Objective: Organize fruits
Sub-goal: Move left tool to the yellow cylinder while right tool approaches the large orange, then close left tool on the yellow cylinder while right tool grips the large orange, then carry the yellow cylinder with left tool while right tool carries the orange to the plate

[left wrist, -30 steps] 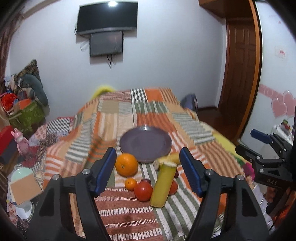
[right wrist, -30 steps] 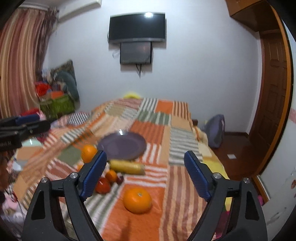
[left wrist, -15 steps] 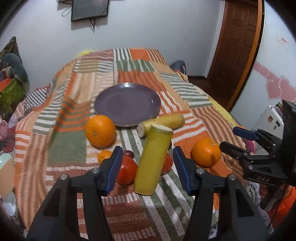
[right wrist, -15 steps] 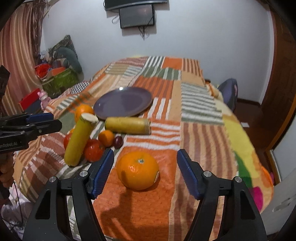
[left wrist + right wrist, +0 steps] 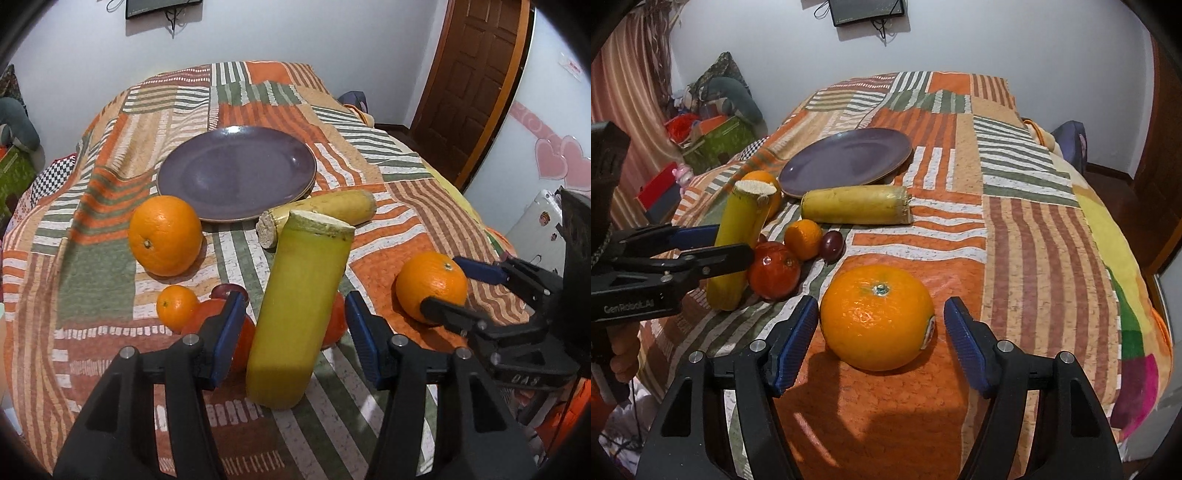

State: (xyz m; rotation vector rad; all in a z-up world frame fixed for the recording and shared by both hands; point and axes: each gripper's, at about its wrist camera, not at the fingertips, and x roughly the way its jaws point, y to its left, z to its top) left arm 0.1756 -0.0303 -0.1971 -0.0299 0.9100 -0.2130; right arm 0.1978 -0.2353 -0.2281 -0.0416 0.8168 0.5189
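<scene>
Both claws are being held open, empty: left claw straddling the propped yellow banana piece, right claw bracketing a large orange for plating.

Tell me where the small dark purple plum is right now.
In the right wrist view the small dark purple plum lies on the striped patchwork bedspread, just right of the small orange tangerine and in front of the lying yellow banana piece.
</scene>
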